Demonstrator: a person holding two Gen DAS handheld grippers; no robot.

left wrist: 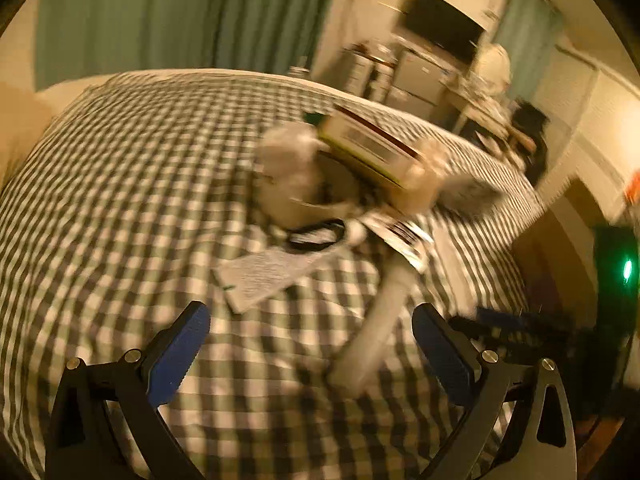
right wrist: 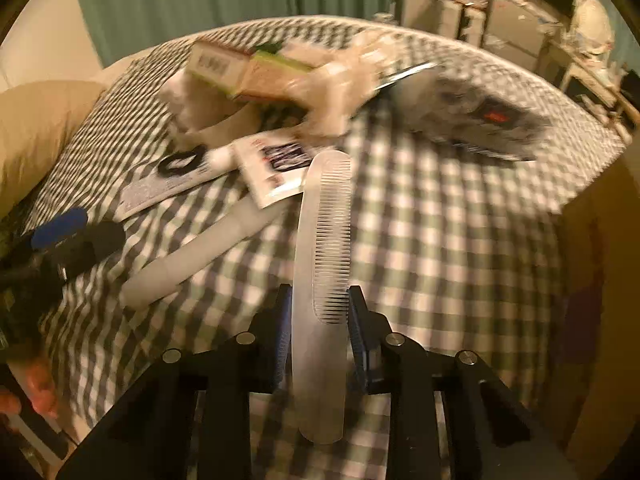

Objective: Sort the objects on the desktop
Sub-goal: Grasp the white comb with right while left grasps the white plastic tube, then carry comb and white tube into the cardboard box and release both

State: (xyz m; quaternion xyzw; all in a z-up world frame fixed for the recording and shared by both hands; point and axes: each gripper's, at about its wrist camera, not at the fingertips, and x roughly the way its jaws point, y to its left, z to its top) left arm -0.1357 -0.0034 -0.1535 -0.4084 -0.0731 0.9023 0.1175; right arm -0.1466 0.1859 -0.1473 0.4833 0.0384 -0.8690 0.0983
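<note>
My right gripper (right wrist: pixel 320 304) is shut on a long translucent white comb (right wrist: pixel 324 240) and holds it above the checked tablecloth (right wrist: pixel 440 240). My left gripper (left wrist: pixel 312 332) is open and empty, just above the cloth, with a white tube (left wrist: pixel 376 320) lying between its fingers; the tube also shows in the right wrist view (right wrist: pixel 192 256). Beyond lie a paper sheet (left wrist: pixel 260 276), a black hair tie (left wrist: pixel 316 236), a printed card (right wrist: pixel 276 168), a plush toy (left wrist: pixel 292 176) and boxes (left wrist: pixel 372 148). The left gripper shows at the left of the right wrist view (right wrist: pixel 60 236).
The table's right edge (left wrist: pixel 520 208) drops off near the left gripper. A silver pouch (right wrist: pixel 480 120) lies at the far right of the table. Green curtains (left wrist: pixel 160 12) hang behind, and drawers with a monitor (left wrist: pixel 440 28) stand at the back right. Both views are motion-blurred.
</note>
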